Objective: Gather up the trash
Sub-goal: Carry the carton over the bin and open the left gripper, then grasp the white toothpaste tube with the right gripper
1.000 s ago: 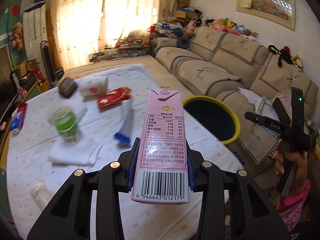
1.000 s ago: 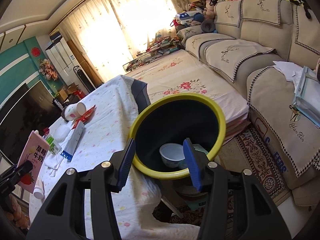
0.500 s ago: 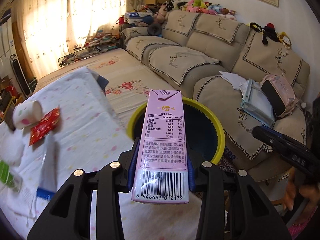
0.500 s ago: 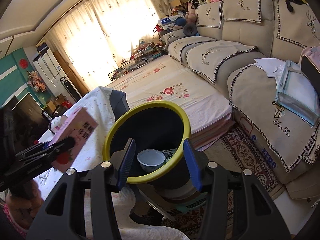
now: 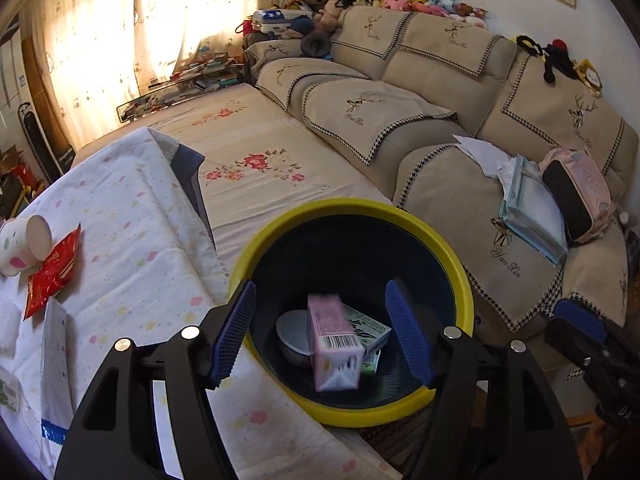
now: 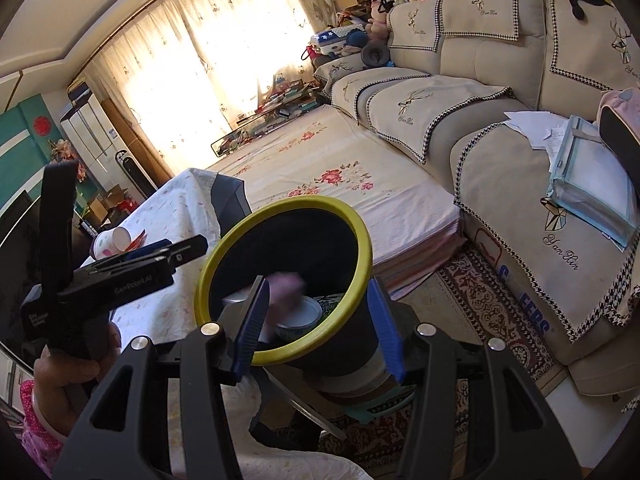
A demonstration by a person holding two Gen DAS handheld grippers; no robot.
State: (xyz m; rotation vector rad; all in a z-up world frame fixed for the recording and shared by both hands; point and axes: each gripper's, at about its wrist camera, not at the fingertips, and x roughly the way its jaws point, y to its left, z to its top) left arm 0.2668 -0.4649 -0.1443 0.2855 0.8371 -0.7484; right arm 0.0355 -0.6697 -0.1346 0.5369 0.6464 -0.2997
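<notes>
Right wrist cam: my right gripper [image 6: 318,320] sits with blue pads apart, nothing between them, aimed down at the round black bin with yellow rim [image 6: 362,240]. Inside it I see a white bowl [image 6: 300,314] and a blurred pink carton [image 6: 285,286] by the near pad, clear of both grippers. My left gripper [image 6: 176,250] is at frame left, black, hand [image 6: 68,372] on its grip, beside the bin rim over the white spotted tablecloth [image 6: 176,216]; its jaws have just been opening. A white paper cup [image 6: 112,240] lies tipped behind it.
</notes>
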